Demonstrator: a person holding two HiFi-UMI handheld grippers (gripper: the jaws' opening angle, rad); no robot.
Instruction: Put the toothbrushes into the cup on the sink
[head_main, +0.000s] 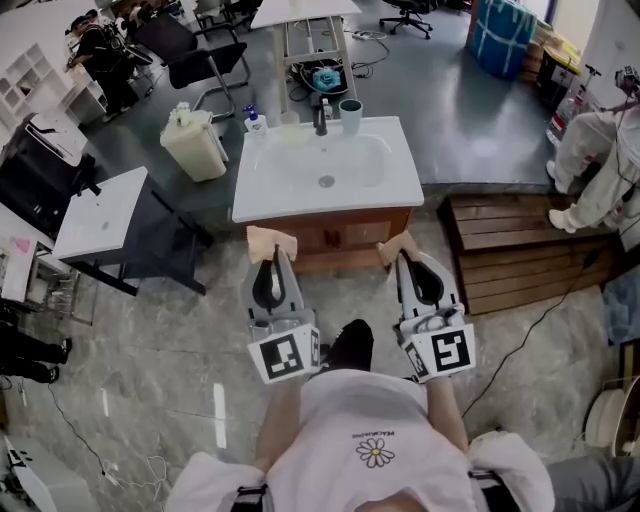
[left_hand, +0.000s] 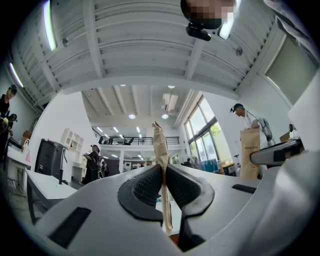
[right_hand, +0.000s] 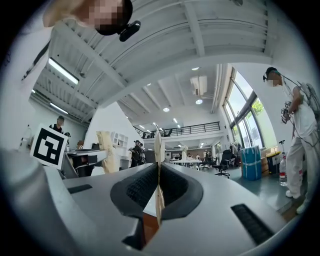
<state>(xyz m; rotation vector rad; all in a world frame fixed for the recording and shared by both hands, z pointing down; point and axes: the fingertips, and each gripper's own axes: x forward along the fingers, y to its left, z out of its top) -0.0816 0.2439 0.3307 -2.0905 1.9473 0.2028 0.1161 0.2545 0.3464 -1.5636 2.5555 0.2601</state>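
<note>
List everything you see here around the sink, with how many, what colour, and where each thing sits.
sink: one, white, on a wooden cabinet, centre
faucet: one, dark, on the sink's back rim
cup: one, grey-blue, on the back rim, right of the faucet
bottle: one, white with a blue top, at the sink's back left corner
jug: one, cream, on the floor left of the sink
table: one, white, far left
wooden platform: one, brown, right of the sink
tan paper-like piece: two, one in each gripper; contents unclear
left gripper: white, jaws shut on one piece
right gripper: white, jaws shut on the other
</note>
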